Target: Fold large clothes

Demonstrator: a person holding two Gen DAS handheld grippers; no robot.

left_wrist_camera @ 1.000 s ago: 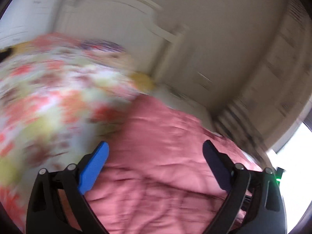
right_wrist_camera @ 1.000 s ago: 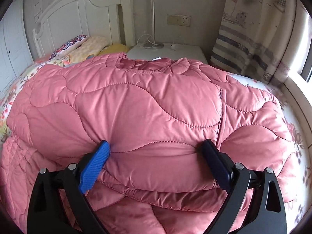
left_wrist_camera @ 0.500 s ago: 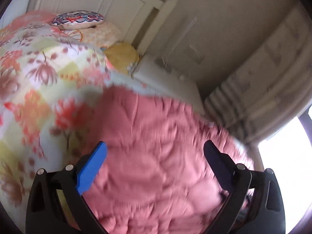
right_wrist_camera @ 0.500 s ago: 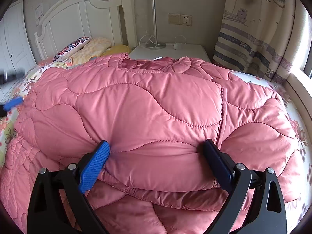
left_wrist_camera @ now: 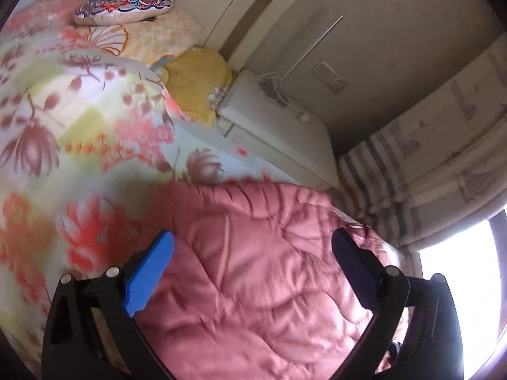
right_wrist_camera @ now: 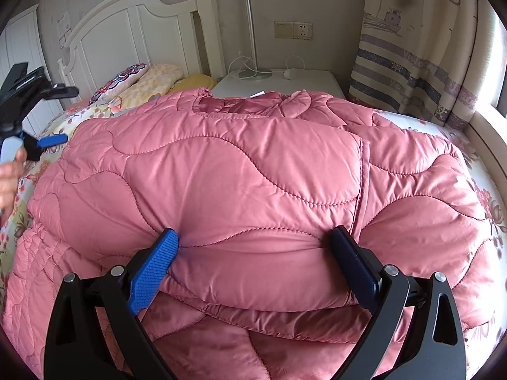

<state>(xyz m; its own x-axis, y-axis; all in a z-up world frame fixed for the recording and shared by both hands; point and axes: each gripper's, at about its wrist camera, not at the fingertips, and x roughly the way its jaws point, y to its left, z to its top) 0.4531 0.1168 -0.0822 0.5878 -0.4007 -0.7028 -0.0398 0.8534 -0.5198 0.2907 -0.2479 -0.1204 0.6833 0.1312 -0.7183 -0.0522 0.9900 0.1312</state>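
One pink quilted padded coat lies on one floral-sheeted bed. Three pillows are stacked by the white headboard: patterned, peach, yellow. One white nightstand. Two hand-held grippers: left, right.

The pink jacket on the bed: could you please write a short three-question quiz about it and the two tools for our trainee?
1. True or false: the right tool is shut on the pink jacket.
2. What stands on the nightstand? A) a lamp B) a mug C) books
3. Which tool does the hand at the right wrist view's left edge hold?

Key: 1 false, it is open around a fold; 2 A; 3 the left tool.
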